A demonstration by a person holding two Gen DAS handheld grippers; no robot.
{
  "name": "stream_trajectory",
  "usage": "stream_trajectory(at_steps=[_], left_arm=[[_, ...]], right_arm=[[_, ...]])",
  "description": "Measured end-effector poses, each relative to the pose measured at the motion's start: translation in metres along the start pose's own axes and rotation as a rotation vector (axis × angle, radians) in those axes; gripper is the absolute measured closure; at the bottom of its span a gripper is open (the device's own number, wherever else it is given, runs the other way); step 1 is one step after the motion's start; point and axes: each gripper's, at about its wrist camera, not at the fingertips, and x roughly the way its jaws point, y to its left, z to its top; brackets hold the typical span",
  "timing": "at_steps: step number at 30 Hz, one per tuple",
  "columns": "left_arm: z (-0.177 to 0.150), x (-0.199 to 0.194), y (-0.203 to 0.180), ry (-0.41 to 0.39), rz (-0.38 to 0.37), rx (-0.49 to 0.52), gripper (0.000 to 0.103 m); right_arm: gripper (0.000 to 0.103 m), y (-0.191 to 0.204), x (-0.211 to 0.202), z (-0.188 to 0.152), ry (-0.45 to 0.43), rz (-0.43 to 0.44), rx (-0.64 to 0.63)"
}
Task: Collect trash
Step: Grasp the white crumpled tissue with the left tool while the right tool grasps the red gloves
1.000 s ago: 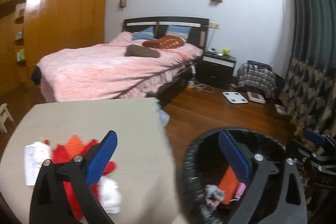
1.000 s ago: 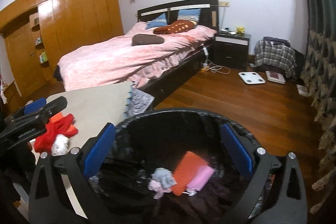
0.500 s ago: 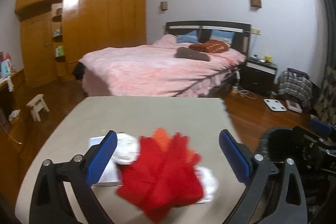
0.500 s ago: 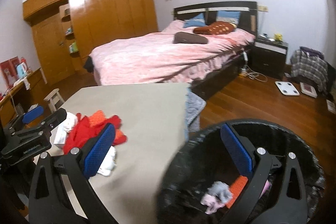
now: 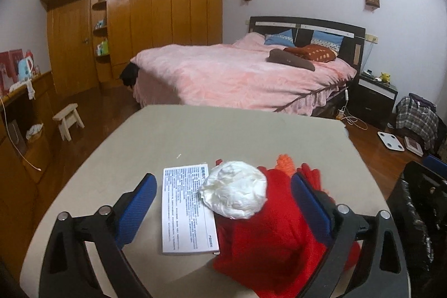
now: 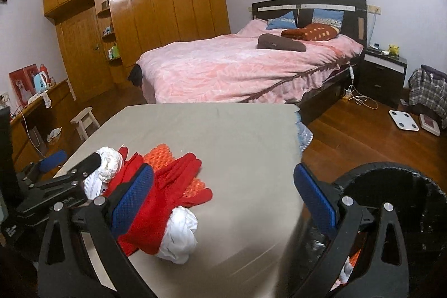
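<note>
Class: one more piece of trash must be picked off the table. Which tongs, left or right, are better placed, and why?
Left. The left tongs are open with the white paper wad between their fingers. The right tongs, also open, frame mostly bare table beside the black bin.

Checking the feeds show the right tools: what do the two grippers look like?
Both match. The left gripper and right gripper have matte black angular frames with triangular cut-outs, silver round bolts at the joints, and blue textured pads on the inner finger faces. No cables, hands or sleeves show; white lettering on the left gripper's body is unreadable.
</note>
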Motion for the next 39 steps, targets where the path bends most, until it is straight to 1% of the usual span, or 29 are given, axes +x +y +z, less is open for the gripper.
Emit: stream_trajectory(at_steps=[7, 9, 10, 12, 14, 15, 17, 20, 25, 31, 39], left_arm=[[-0.001, 0.026, -0.004, 0.027, -0.015, 0.009, 0.013], [-0.002, 0.033, -0.004, 0.038, -0.019, 0.01, 0.015], [-0.002, 0.035, -0.004, 0.044, -0.021, 0.011, 0.018], [-0.003, 0.041, -0.006, 0.061, -0.035, 0.012, 0.024], [-0.005, 0.046, -0.007, 0.079, -0.049, 0.012, 0.034], [-0.006, 0.047, -0.008, 0.087, -0.055, 0.012, 0.038], [-0.009, 0.049, -0.008, 0.098, -0.062, 0.012, 0.054], [-0.012, 0.046, -0.008, 0.084, -0.061, 0.022, 0.064], [-0.006, 0.034, -0.006, 0.052, -0.065, 0.007, 0.068], [0.004, 0.008, 0.002, 0.003, -0.058, -0.007, 0.068], [-0.004, -0.018, 0.017, -0.005, -0.039, -0.014, 0.068]], right_arm=[[0.005, 0.006, 0.015, -0.001, 0.01, -0.002, -0.014], [0.005, 0.007, 0.018, -0.001, 0.013, 0.0, -0.015], [0.005, 0.009, 0.018, -0.003, 0.014, 0.001, -0.016], [0.005, 0.01, 0.02, -0.003, 0.018, 0.002, -0.021], [0.005, 0.01, 0.022, -0.004, 0.02, 0.002, -0.024], [0.005, 0.011, 0.022, -0.004, 0.021, 0.001, -0.028], [0.005, 0.011, 0.023, -0.005, 0.023, 0.001, -0.031], [0.005, 0.012, 0.023, -0.006, 0.026, 0.005, -0.032], [0.005, 0.014, 0.023, -0.003, 0.024, 0.016, -0.031], [0.005, 0.02, 0.019, -0.005, 0.021, 0.039, -0.029], [0.006, 0.041, 0.014, -0.018, 0.048, 0.085, -0.056]])
